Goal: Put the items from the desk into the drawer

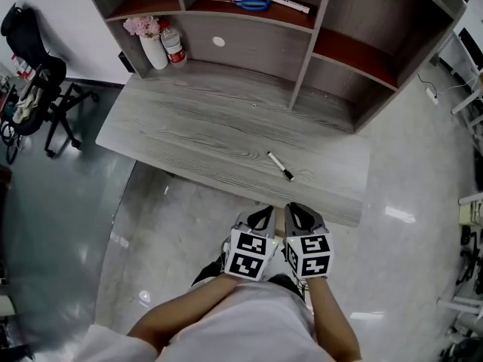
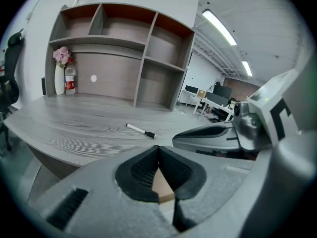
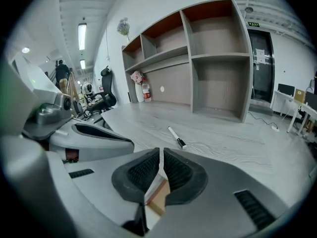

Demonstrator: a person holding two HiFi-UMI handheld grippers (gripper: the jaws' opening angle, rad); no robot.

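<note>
My left tool (image 2: 158, 150) has its two black ribbed pads pressed together at the tips, with nothing between them. My right tool (image 3: 161, 155) is all but closed as well: only a thin slit shows between its pads, and it holds nothing. In the head view the two tools sit side by side, the left tool (image 1: 262, 217) just beside the right tool (image 1: 301, 217), their marker cubes nearly touching. Both hang over the floor just short of the near edge of the counter (image 1: 196, 127), and neither touches it.

Ahead of the jaws, near that front edge, a marker pen (image 1: 280, 166) lies flat on the grey wood-grain top. It has a white barrel and a black cap, and the cap end points toward my right side. It also shows in the left gripper view (image 2: 140, 131) and the right gripper view (image 3: 176, 137), well clear of both tools.

At the far left corner of the counter a white vase of pink flowers (image 1: 154, 47) stands just beside a bottle (image 1: 174, 47). On the shelf above lie blue-handled scissors (image 1: 251, 3) and a second white pen (image 1: 290, 4). A black office chair (image 1: 38, 74) stands on the floor off to the left.
</note>
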